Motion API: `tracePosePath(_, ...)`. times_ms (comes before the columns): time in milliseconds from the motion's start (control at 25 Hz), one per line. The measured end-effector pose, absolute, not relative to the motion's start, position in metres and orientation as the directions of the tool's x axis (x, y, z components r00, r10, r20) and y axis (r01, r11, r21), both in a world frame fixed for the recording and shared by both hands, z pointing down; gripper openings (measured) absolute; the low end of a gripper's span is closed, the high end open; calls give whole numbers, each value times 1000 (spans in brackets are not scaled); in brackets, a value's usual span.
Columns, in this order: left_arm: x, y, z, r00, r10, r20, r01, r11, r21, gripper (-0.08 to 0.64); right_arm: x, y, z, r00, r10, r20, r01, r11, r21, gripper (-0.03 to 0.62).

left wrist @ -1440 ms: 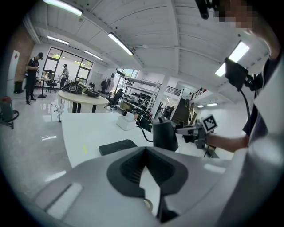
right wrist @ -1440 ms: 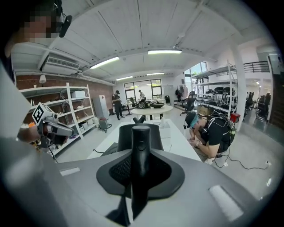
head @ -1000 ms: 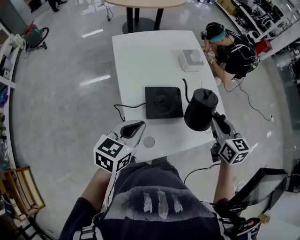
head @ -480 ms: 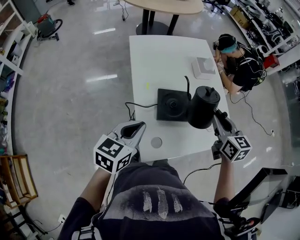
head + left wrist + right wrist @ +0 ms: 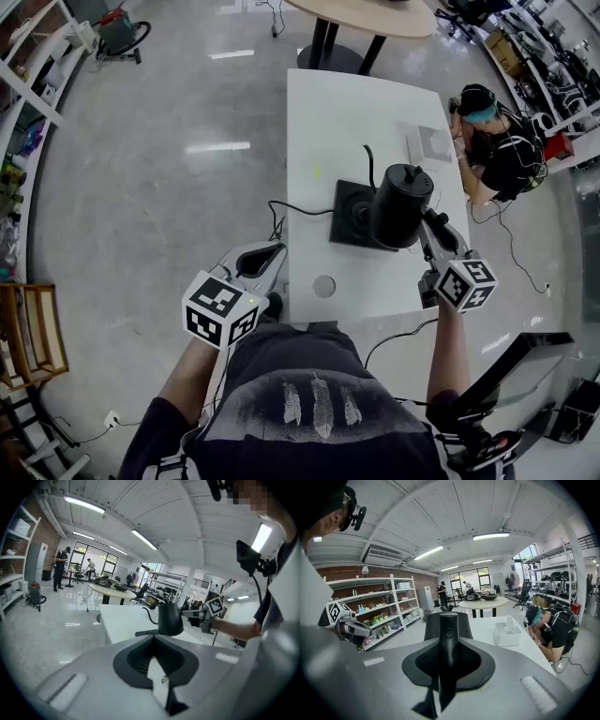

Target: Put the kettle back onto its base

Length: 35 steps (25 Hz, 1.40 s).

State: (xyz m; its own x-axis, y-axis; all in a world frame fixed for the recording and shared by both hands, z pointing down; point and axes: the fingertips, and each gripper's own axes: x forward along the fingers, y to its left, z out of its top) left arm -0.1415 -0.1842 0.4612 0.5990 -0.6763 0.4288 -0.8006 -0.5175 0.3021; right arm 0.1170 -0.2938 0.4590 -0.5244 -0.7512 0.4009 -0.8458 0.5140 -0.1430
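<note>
The black gooseneck kettle [image 5: 401,204] hangs above the white table [image 5: 366,103], over the right part of its square black base [image 5: 349,212]. My right gripper [image 5: 427,225] is shut on the kettle's handle [image 5: 448,641], and the kettle body [image 5: 433,626] fills the middle of the right gripper view. My left gripper [image 5: 255,264] hovers off the table's left side over the floor, jaws together with nothing in them. In the left gripper view the kettle [image 5: 169,619] shows beyond the left gripper [image 5: 157,670], above the base [image 5: 143,632].
A black cable [image 5: 292,208] runs left from the base. A round grey disc [image 5: 324,286] lies near the table's front edge. A white box [image 5: 433,142] sits at the far right, beside a seated person [image 5: 497,150]. A round table [image 5: 375,14] stands behind.
The kettle has moved left with my right gripper, from beside the base to over its right part. The left gripper has stayed off the table's left side.
</note>
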Motion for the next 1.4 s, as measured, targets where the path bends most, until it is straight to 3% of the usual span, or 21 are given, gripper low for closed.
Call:
tracePosePath(640,-162,-182,469,508,-711,487,-862,-410,299,2,70,-331,493,-607,-681,410,-784,597,-169,58)
tracePosePath(1400,-143,-189,472,541,-669,510,-839,-474,267,2,70,-316,515,-637,-674,374,-753,647,-116,60)
